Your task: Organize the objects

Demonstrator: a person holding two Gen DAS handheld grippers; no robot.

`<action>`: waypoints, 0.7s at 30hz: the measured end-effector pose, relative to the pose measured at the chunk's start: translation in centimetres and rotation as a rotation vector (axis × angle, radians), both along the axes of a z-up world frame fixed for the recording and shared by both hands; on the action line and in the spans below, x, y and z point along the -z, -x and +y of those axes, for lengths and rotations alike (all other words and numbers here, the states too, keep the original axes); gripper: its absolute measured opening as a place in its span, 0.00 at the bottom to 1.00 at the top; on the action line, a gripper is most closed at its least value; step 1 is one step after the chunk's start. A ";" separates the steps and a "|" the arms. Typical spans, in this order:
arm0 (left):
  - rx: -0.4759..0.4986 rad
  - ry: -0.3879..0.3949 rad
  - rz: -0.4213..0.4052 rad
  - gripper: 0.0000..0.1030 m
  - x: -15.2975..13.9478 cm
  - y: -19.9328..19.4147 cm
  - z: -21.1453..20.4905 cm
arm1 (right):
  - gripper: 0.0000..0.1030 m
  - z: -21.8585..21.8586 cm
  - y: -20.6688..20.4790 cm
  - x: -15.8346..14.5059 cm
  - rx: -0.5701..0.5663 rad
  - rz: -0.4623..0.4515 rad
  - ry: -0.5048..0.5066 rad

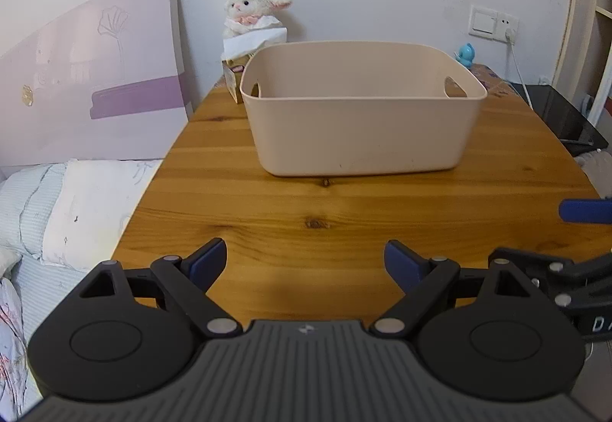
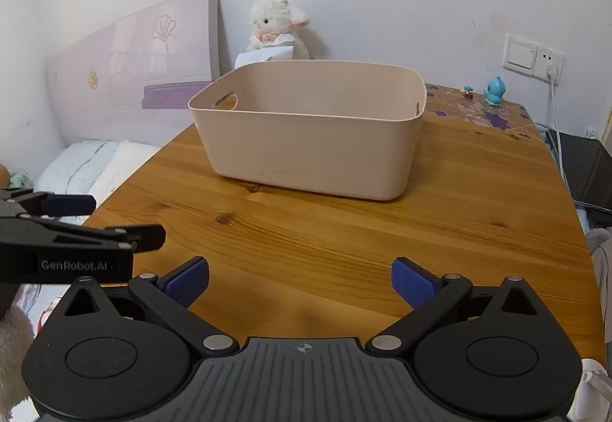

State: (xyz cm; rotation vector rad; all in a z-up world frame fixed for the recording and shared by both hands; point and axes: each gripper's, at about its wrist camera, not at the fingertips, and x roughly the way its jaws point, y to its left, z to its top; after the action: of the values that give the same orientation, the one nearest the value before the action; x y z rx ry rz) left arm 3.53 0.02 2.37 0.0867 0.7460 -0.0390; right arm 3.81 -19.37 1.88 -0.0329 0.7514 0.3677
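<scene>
A beige plastic bin [image 1: 359, 131] with cut-out handles stands on the wooden table [image 1: 267, 215]; it also shows in the right wrist view [image 2: 310, 150]. What shows of its inside is bare. My left gripper [image 1: 305, 261] is open and empty, low over the table's near edge, well short of the bin. My right gripper [image 2: 300, 282] is open and empty, beside the left one, also short of the bin. The left gripper's side shows in the right wrist view [image 2: 76, 231], and a right fingertip [image 1: 585, 211] shows in the left wrist view.
A white plush lamb [image 2: 277, 26] sits on a tissue box [image 1: 239, 68] behind the bin. A blue figurine [image 2: 494, 90] and a tiny toy [image 2: 467, 92] stand on a patterned mat [image 2: 482, 112] at the back right. A bed [image 1: 57, 211] lies left; a black object [image 2: 589, 166] lies right.
</scene>
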 end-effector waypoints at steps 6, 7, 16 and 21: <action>0.004 0.010 0.003 0.88 0.1 0.9 0.2 | 1.00 -0.1 0.2 0.1 0.001 0.007 0.000; 0.003 0.007 0.003 0.88 0.1 1.0 0.3 | 1.00 -0.1 0.2 0.1 0.001 0.009 -0.001; 0.022 0.000 0.009 0.88 0.2 1.5 -0.1 | 1.00 -0.9 0.4 0.1 0.013 0.010 -0.003; 0.028 0.000 0.007 0.88 0.2 1.5 -0.4 | 1.00 -0.9 0.4 0.2 0.009 0.014 -0.002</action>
State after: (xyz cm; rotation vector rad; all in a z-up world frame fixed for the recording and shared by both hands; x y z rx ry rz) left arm 2.03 -0.41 2.21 0.0976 0.7521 -0.0662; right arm 3.40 -20.30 1.66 -0.0251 0.7653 0.3600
